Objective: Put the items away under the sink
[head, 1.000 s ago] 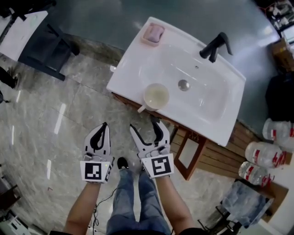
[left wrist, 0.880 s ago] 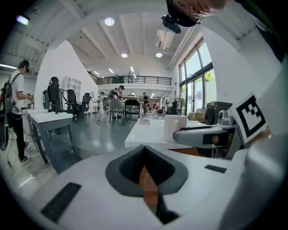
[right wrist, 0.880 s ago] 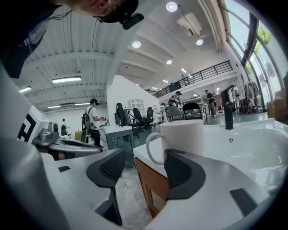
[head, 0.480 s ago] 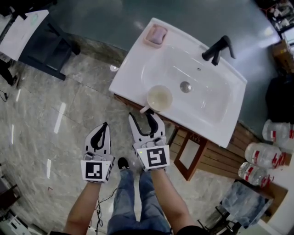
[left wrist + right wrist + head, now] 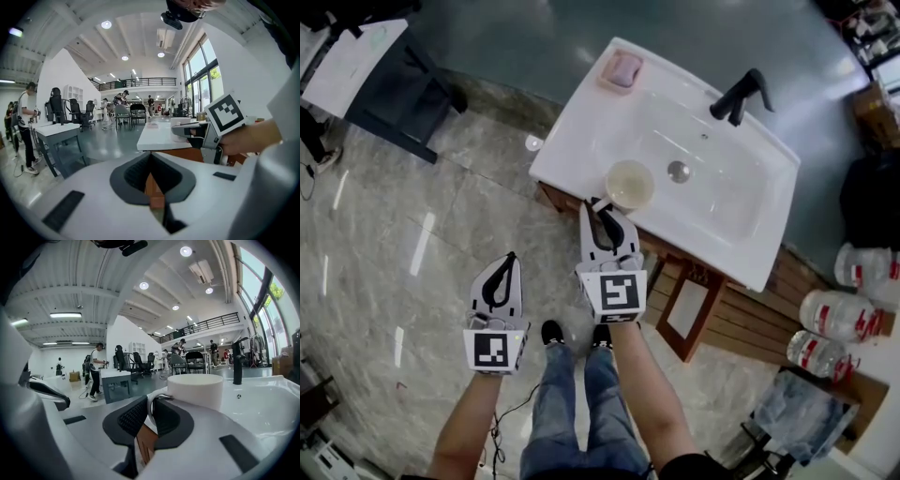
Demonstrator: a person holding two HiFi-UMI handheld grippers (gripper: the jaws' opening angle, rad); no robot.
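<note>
Mug [image 5: 629,183]: white, round, glossy, with a loop handle [image 5: 158,397]; set on the sink's front rim
Sink [image 5: 581,131]: smooth white rectangular top, oval basin, black tap [image 5: 741,97], pink soap [image 5: 622,68] at the back corner
Floor [image 5: 441,244]: polished grey marble; an open hall with desks [image 5: 58,131] and chairs [image 5: 75,110] was seen beyond
Right gripper [image 5: 602,208]: held near level at the sink front; jaws had just been closing and were clamped on the handle
Left gripper [image 5: 508,261]: held apart over the floor, jaws brought together, nothing between
</note>
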